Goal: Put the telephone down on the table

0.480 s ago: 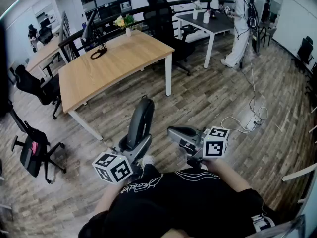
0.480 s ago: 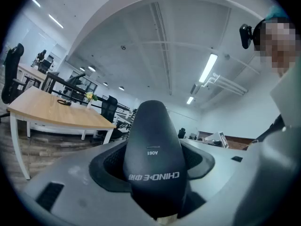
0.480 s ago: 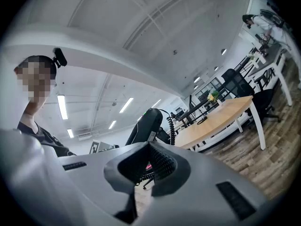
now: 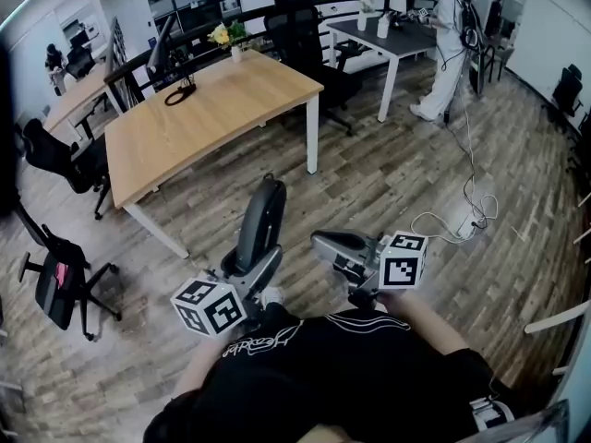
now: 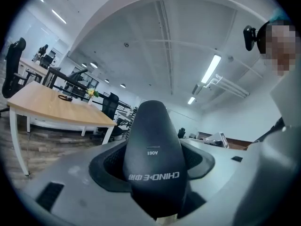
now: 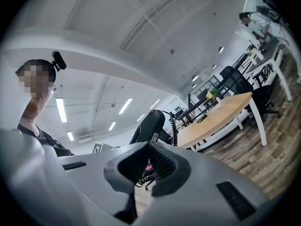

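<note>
A black telephone handset stands upright between the jaws of my left gripper, which is shut on its lower end. In the left gripper view the handset fills the gap between the jaws, its printed face toward the camera. My right gripper hovers just right of the handset, shut and empty. In the right gripper view the handset and its coiled cord rise beyond the touching jaw tips. The wooden table stands ahead, across open floor.
On the wooden table are a flower vase and a black looped cable. Office chairs stand at the left and behind the table. A person stands at a grey table. A white cable lies on the floor.
The head view has shifted a little, so the table sits slightly higher in the picture. Both grippers and the handset keep the same pose.
</note>
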A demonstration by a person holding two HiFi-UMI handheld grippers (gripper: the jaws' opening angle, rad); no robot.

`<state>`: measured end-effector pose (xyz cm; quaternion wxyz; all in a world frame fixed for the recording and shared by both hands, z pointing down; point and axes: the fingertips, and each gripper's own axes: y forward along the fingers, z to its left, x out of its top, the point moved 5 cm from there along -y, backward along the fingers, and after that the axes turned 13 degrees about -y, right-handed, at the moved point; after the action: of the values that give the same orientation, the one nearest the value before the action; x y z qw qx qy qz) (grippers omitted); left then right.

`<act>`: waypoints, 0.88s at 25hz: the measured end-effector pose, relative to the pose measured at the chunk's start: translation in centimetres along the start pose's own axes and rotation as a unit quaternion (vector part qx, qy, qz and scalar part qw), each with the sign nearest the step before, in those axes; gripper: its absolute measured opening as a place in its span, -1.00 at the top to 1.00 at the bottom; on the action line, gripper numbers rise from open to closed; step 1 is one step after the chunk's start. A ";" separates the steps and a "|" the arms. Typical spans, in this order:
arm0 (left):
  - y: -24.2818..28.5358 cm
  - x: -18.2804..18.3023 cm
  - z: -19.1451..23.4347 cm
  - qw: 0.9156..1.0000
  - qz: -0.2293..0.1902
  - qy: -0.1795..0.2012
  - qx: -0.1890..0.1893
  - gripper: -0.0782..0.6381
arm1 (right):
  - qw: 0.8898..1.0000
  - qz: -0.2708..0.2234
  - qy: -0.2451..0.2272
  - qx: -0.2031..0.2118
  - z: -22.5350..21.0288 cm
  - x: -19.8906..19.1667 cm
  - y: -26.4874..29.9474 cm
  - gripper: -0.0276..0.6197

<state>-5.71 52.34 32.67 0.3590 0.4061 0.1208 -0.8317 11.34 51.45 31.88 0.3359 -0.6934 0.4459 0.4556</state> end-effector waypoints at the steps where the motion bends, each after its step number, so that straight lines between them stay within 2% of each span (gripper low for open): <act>1: 0.0 0.1 0.3 1.000 0.000 -0.001 0.001 -0.01 | 1.000 -0.001 0.003 0.002 -0.1 0.0 0.3 0.79; 12: 1.9 2.2 5.4 0.999 0.020 -0.028 0.013 -0.01 | 0.999 0.006 0.040 -0.007 -4.1 -0.8 4.4 0.79; 22: 7.5 6.3 12.7 0.997 0.057 -0.045 0.015 -0.01 | 0.996 -0.005 0.083 -0.036 -12.0 -1.0 9.6 0.79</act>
<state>-10.60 37.59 36.68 0.4047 0.3801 0.0690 -0.8289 6.27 37.63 36.54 0.2750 -0.7425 0.4520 0.4109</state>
